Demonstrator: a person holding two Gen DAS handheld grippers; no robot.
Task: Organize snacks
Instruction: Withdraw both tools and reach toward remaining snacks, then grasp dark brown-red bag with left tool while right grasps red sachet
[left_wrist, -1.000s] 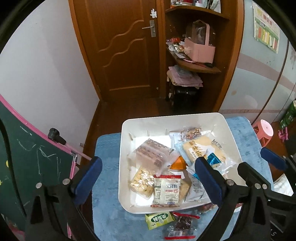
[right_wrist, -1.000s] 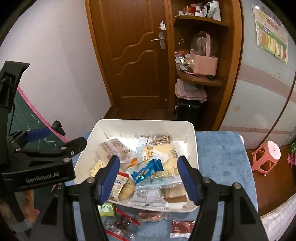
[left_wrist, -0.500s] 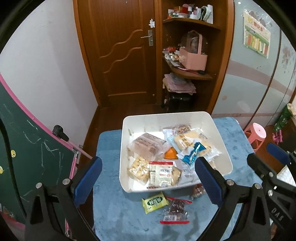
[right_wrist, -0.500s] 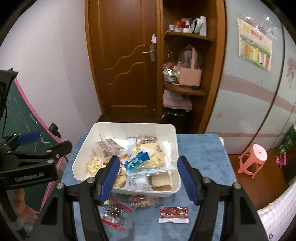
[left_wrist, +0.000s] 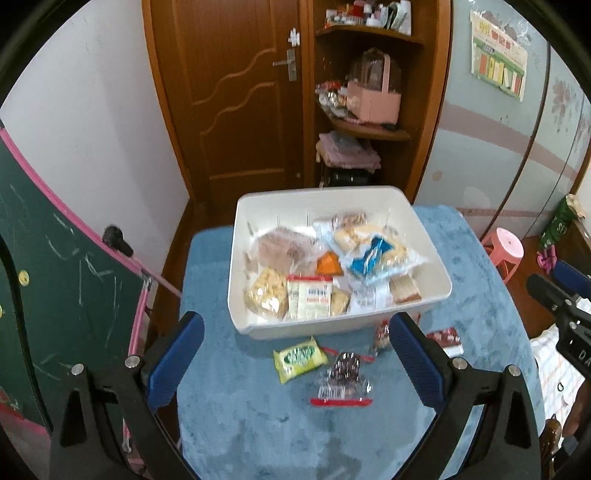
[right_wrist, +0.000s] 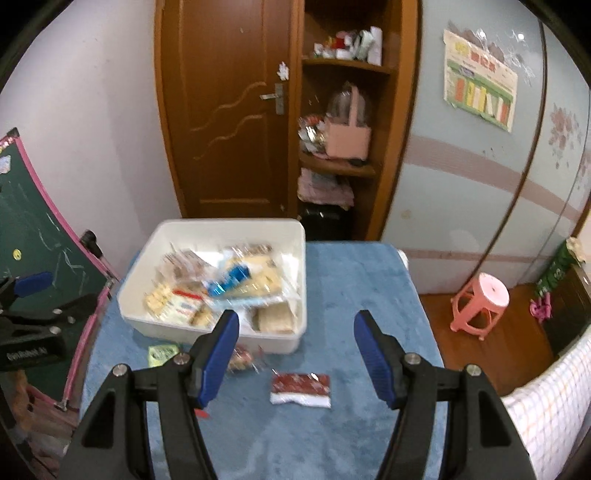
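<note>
Both grippers hang with jaws open and empty: the red packet (right_wrist: 300, 388) lies on the bench between the right gripper's (right_wrist: 295, 354) jaws; the left gripper's (left_wrist: 295, 354) right finger hides another.

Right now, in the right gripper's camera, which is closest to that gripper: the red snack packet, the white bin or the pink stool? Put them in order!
1. The red snack packet, on the blue cloth just ahead between the right gripper's open fingers.
2. The white bin, farther ahead to the left.
3. The pink stool, off on the floor to the right.
</note>
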